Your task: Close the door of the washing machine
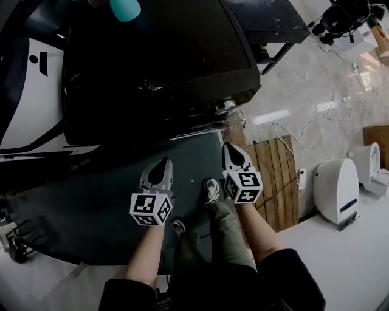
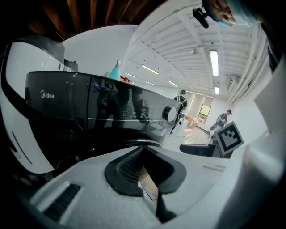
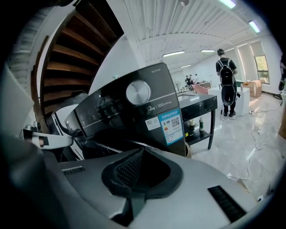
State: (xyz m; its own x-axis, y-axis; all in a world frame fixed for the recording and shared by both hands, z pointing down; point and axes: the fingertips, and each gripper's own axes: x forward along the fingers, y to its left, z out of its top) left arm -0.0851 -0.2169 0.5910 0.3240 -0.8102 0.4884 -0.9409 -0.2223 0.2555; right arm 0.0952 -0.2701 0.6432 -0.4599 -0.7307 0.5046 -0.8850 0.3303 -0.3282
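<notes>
The black front-loading washing machine (image 1: 158,61) fills the top of the head view, with a teal bottle (image 1: 125,8) on its lid. In the right gripper view its panel carries a silver knob (image 3: 138,93) and a blue label (image 3: 170,127). Below the panel, a bright curved door rim (image 3: 129,144) shows just past the jaws; whether the door is open or closed cannot be told. My left gripper (image 1: 159,163) and right gripper (image 1: 231,147) point at the machine's front, side by side and short of it. Both are shut and hold nothing, as seen at the left gripper (image 2: 144,148) and right gripper (image 3: 143,150).
A white machine (image 1: 24,91) stands to the left of the black one. A dark mat (image 1: 91,206) lies under me, with my shoes (image 1: 211,190) on it. Right of it are a wooden board (image 1: 276,182), a white appliance (image 1: 337,188) and loose cables (image 1: 304,130). A black table (image 1: 273,24) stands at the back right.
</notes>
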